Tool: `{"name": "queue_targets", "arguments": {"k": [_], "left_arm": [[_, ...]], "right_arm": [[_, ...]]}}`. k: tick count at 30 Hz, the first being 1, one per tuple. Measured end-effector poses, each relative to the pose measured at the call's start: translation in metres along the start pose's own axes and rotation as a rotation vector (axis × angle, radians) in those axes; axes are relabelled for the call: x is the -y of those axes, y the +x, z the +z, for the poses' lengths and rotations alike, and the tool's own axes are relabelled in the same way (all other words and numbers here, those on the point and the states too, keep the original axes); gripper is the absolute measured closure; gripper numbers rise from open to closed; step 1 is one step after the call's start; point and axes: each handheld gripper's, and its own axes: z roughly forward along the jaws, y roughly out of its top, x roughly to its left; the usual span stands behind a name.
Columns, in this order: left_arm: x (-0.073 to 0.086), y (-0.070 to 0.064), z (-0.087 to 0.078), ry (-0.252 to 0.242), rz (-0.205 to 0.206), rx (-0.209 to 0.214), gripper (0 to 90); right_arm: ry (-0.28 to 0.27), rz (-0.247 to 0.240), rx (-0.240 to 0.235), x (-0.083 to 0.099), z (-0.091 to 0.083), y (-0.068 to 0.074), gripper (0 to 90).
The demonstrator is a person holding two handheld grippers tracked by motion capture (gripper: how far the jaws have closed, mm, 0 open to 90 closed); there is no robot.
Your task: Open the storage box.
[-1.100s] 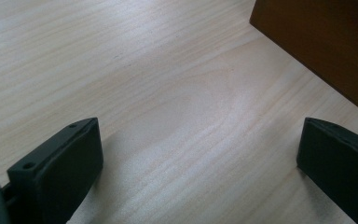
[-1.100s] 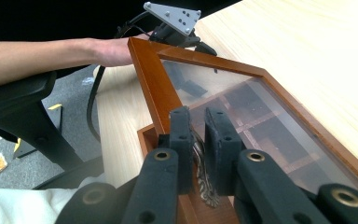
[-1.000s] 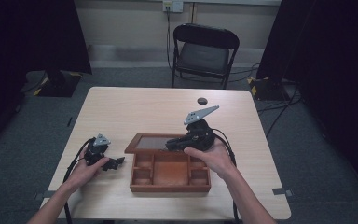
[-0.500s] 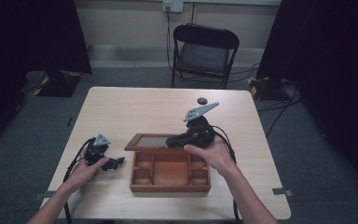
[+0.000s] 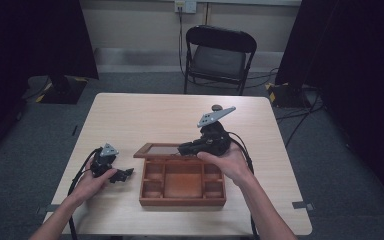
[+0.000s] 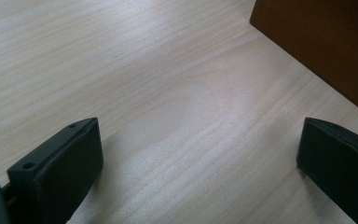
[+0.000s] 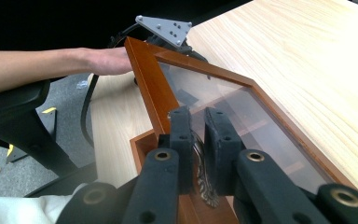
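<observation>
A brown wooden box [image 5: 182, 201] with several compartments stands on the table, and its glass-paned lid [image 5: 160, 149] is lifted at the back. My right gripper [image 5: 182, 149] is shut on the brass clasp [image 7: 200, 161] at the lid's edge [image 7: 149, 84], its jaws [image 7: 198, 126] closed around it. My left gripper [image 5: 127, 173] rests on the table left of the box, open and holding nothing. In the left gripper view, its jaws [image 6: 200, 154] stand wide apart over bare wood, and the box's side wall [image 6: 326, 42] is at the upper right. The left gripper [image 7: 165, 30] shows beyond the lid.
The light wooden table [image 5: 145, 115] has free room behind and beside the box. A small dark round object [image 5: 215, 106] lies near its far edge. A black folding chair [image 5: 219, 55] stands beyond the table. Cables trail from both grippers.
The right gripper has risen very slightly with the lid's clasp. The left gripper has not moved.
</observation>
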Motion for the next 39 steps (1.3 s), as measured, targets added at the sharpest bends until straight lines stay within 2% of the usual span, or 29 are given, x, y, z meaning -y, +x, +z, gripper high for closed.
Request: {"name": "queue_targets", "arguments": {"k": [11, 25, 39], "left_arm": [[0.0, 0.0, 0.0, 0.0, 0.0, 0.0, 0.0], [0.0, 0.0, 0.0, 0.0, 0.004, 0.0, 0.0], [0.0, 0.0, 0.0, 0.001, 0.004, 0.0, 0.0]], "right_arm": [[-0.01, 0.01, -0.003, -0.002, -0.001, -0.002, 82.6], [-0.02, 0.012, 0.02, -0.008, -0.003, -0.005, 82.6], [-0.026, 0.035, 0.011, -0.01, -0.003, -0.008, 82.6]]}}
